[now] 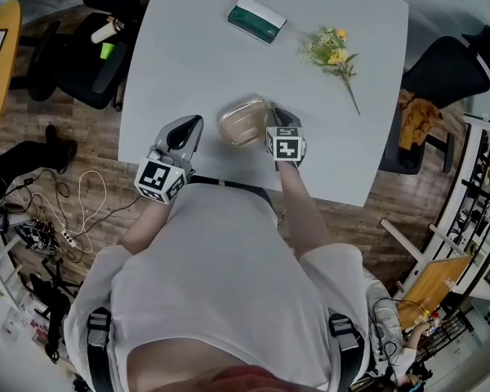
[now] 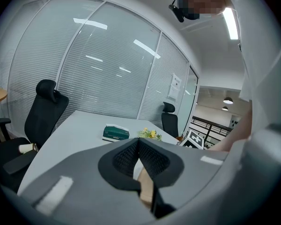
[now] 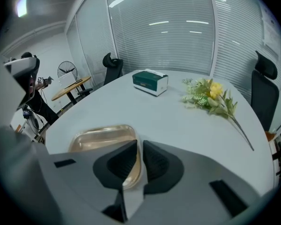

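Observation:
A shallow, translucent tan tray [image 1: 243,122] lies on the white table [image 1: 188,64] near its front edge. My right gripper [image 1: 271,121] is shut on the tray's right rim. In the right gripper view the rim of the tray [image 3: 100,137] runs between the two pads of that gripper [image 3: 139,146]. My left gripper [image 1: 194,125] hovers just left of the tray, apart from it. Its jaws [image 2: 138,142] meet at the tips with nothing held.
A green tissue box [image 1: 256,20] sits at the far side of the table, with a sprig of yellow flowers [image 1: 333,52] at the far right. Black office chairs stand at the left [image 1: 90,55] and right [image 1: 445,68]. Cables [image 1: 41,219] lie on the floor at the left.

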Available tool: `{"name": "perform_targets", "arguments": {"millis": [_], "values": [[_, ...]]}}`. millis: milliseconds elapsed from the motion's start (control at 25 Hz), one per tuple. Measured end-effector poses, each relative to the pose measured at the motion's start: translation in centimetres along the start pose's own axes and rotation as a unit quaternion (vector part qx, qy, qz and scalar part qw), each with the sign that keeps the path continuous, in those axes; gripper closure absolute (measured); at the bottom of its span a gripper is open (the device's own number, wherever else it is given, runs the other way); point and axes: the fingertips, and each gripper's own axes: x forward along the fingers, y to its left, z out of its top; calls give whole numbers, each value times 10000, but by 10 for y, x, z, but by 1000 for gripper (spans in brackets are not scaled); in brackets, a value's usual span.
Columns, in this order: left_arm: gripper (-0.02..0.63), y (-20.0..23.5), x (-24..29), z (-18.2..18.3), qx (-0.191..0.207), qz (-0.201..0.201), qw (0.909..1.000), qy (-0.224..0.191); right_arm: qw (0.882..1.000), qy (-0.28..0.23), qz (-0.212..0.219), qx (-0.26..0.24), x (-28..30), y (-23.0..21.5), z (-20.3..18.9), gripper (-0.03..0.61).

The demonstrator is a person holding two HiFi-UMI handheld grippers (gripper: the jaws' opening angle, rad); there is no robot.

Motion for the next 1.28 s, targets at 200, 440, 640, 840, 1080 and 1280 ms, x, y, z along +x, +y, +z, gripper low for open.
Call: {"name": "perform_targets", "arguments": {"millis": [200,440,640,840,1080,1280], "values": [[603,-3,2,1,0,-20,10000,12,10000,-25,37,-20,-1,2,1,546],[603,-5,2,0,14,-10,10000,5,9999,-86,20,-113,-3,0,1,554],[603,-6,-2,0,40,-10,10000,-12,9998,-173,-21,-138,-8,1,4,555],[603,-10,-6,1,66,-24,10000,-54,9994,-305,-55,-157,-16,4,8,555],[603,-14,-11,3,110,-48,9999,-106,9985,-523,-127,-138,-28,7,15,557],[603,-20,-17,5,151,-73,9997,-174,9968,-769,-185,-74,-47,11,24,557]]}}
